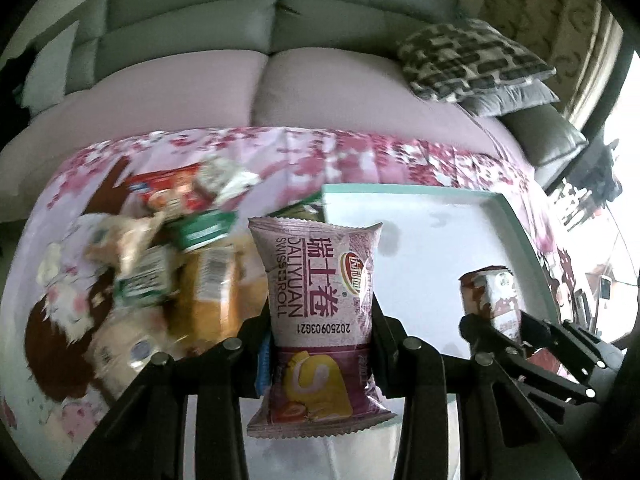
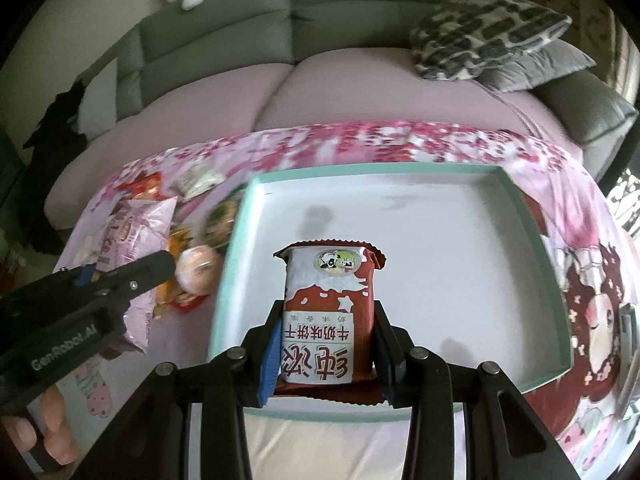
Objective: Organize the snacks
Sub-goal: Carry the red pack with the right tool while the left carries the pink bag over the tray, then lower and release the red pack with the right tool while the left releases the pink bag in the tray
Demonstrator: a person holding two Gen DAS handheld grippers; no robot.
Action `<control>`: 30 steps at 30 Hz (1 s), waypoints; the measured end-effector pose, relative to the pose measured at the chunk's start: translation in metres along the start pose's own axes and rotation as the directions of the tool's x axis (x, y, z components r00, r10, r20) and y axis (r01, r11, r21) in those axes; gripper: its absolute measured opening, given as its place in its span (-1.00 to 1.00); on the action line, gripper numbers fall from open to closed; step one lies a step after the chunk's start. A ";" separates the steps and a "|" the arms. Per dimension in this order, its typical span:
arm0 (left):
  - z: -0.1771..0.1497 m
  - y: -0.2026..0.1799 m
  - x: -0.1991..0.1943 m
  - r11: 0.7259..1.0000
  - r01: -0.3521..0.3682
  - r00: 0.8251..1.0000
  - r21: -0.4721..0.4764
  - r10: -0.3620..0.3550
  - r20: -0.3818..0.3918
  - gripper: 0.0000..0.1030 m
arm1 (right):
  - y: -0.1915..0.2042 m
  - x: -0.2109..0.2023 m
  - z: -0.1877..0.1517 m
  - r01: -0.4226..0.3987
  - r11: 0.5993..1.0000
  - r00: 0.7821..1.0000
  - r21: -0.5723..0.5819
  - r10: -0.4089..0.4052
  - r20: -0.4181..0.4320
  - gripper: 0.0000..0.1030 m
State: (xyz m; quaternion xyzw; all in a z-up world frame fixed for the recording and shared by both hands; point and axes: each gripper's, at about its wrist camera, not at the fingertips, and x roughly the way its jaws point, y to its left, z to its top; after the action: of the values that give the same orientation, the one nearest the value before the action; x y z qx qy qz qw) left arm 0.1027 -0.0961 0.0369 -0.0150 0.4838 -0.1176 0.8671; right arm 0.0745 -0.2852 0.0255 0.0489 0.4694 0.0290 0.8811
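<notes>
My left gripper [image 1: 320, 344] is shut on a purple Swiss roll packet [image 1: 320, 300], held upright at the left rim of a shallow white box with a mint-green rim [image 1: 400, 190]. My right gripper [image 2: 325, 344] is shut on a red and white milk biscuit packet [image 2: 328, 312], held over the white floor of the same box [image 2: 516, 196]. That biscuit packet [image 1: 490, 296] and the right gripper [image 1: 496, 330] show at the right in the left wrist view. In the right wrist view the left gripper [image 2: 132, 276] comes in from the left with the purple packet [image 2: 136, 224] in its jaws.
A heap of loose snack packets [image 1: 176, 264] lies left of the box on a pink flowered cloth [image 1: 360, 152]. Behind the table stands a sofa with a pink seat cover [image 2: 280, 96] and patterned cushions [image 2: 488, 32]. A person's hand [image 2: 52, 428] holds the left gripper.
</notes>
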 end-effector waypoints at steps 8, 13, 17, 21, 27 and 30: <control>0.021 -0.038 0.031 0.998 0.022 0.999 0.061 -0.021 -0.028 -0.22 | -0.052 0.012 0.008 0.064 0.996 0.998 0.061 -0.064 -0.009 -0.19; 0.031 -0.058 0.049 0.995 0.017 0.999 0.101 -0.012 -0.050 -0.22 | -0.077 0.020 0.012 0.089 0.992 0.996 0.092 -0.088 -0.012 -0.19; 0.036 -0.068 0.062 0.994 0.005 0.998 0.112 0.002 -0.062 -0.22 | -0.091 0.027 0.017 0.096 0.990 0.995 0.102 -0.095 -0.014 -0.19; 0.042 -0.075 0.080 0.993 -0.026 0.996 0.115 0.036 -0.080 -0.22 | -0.102 0.038 0.025 0.110 0.989 0.994 0.103 -0.109 -0.021 -0.19; 0.052 -0.079 0.103 0.991 -0.062 0.992 0.120 0.075 -0.102 -0.21 | -0.115 0.055 0.034 0.133 0.986 0.991 0.100 -0.130 -0.038 -0.19; 0.056 -0.079 0.111 0.991 -0.068 0.990 0.118 0.082 -0.115 -0.21 | -0.122 0.062 0.037 0.143 0.984 0.989 0.109 -0.139 -0.048 -0.19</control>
State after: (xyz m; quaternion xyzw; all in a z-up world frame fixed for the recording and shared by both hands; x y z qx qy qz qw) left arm 0.1907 -0.2024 -0.0155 0.0599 0.5276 -0.1128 0.8398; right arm 0.1406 -0.4024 -0.0192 0.0642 0.4900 -0.0589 0.8673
